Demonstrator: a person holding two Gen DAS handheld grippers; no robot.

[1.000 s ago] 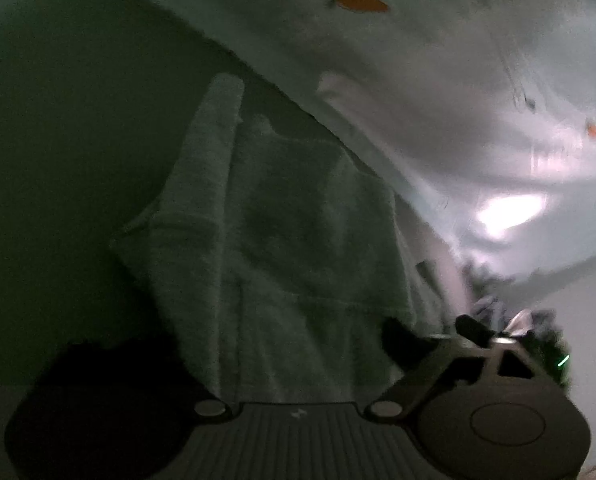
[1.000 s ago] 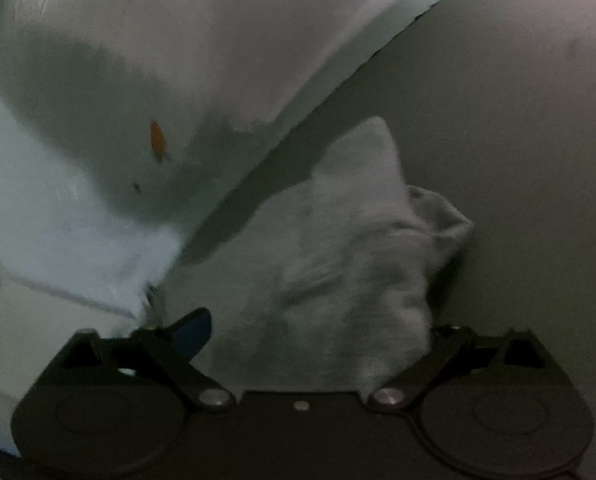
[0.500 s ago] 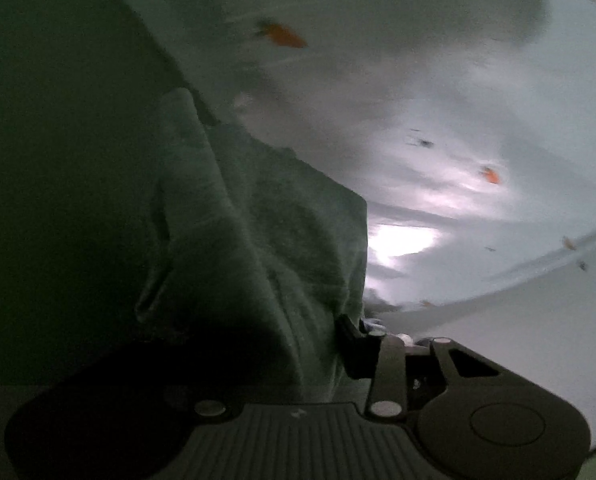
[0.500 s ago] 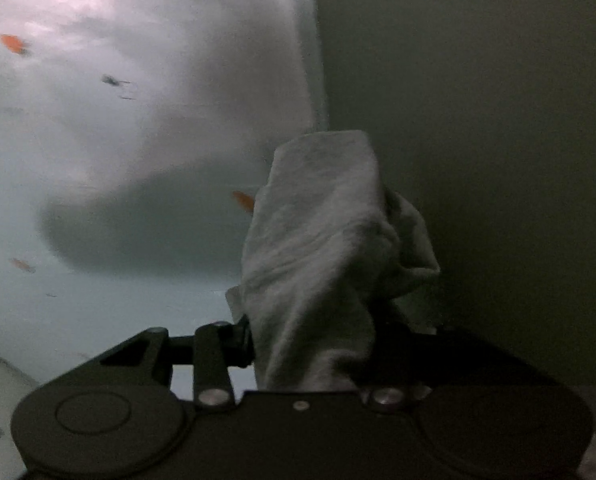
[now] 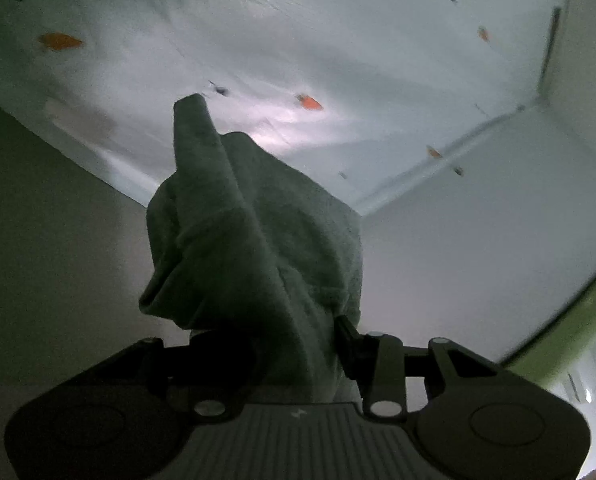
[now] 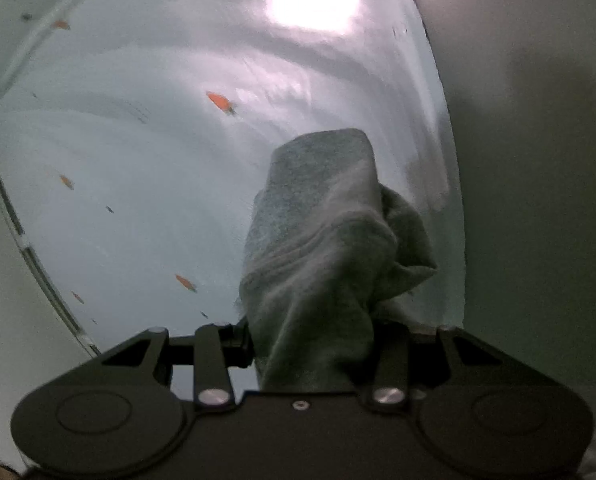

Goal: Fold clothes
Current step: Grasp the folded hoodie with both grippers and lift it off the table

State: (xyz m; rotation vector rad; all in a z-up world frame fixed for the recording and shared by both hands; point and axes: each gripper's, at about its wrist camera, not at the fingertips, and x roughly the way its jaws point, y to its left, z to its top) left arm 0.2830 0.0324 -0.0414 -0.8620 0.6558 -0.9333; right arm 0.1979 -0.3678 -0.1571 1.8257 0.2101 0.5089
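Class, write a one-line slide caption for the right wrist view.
Right gripper shut on bunched grey-green cloth, held above a pale carrot-print sheet.

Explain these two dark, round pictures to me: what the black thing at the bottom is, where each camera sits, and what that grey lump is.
No robot arm is at work here. A person holds a two-finger grasping tool in each hand, and a wide-angle camera on each tool looks forward along its fingers. That is why the pictures are round and bent at the edges.

One picture comes from the left tool, the other from the right tool. The black shape along the bottom of each is the tool's own body.

The grey lump is a soft grey cloth, bunched up. Each tool is shut on a part of it; whether both hold the same piece cannot be told.

Behind it lies a pale sheet printed with small orange shapes, spread over the surface. The light is dim, so finer detail is lost.
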